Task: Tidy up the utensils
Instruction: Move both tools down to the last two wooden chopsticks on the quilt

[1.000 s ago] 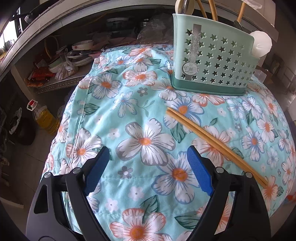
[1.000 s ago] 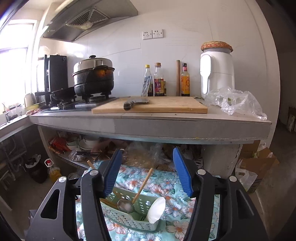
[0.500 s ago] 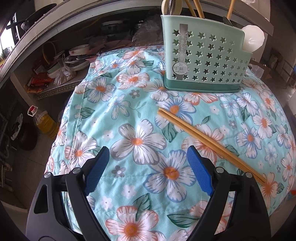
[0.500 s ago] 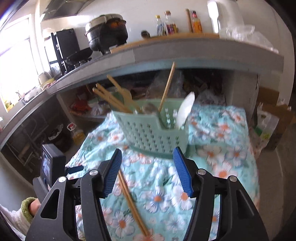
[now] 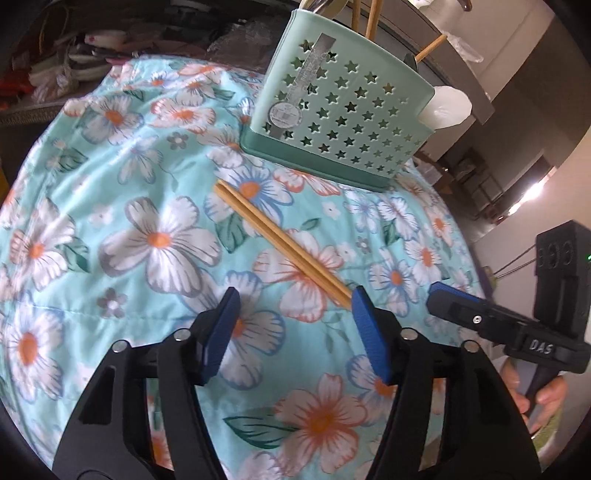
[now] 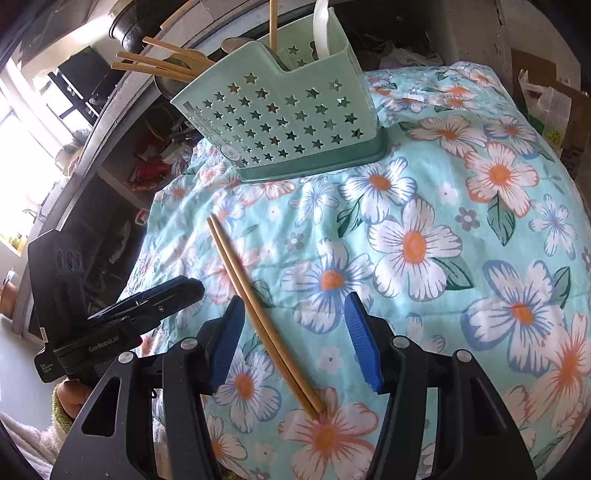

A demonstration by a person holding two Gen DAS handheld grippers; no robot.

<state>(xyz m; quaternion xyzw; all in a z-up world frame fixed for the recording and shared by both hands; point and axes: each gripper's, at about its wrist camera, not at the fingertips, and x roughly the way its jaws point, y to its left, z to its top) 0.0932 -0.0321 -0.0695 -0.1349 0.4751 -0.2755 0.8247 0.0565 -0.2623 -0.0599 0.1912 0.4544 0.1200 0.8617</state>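
Right wrist view: right tongs (image 6: 295, 332) gape apart over the chopsticks (image 6: 258, 310) lying on the floral surface (image 6: 443, 221), caddy (image 6: 280, 122) at twelve o'clock; left tongs (image 5: 291, 332) apart too.

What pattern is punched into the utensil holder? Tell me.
Star-shaped holes across the mint-green utensil holder, clearest in the right wrist view.

Home kitchen (cluttered): counter (image 6: 110, 110), pot (image 6: 127, 27), utensil caddy (image 6: 280, 122).
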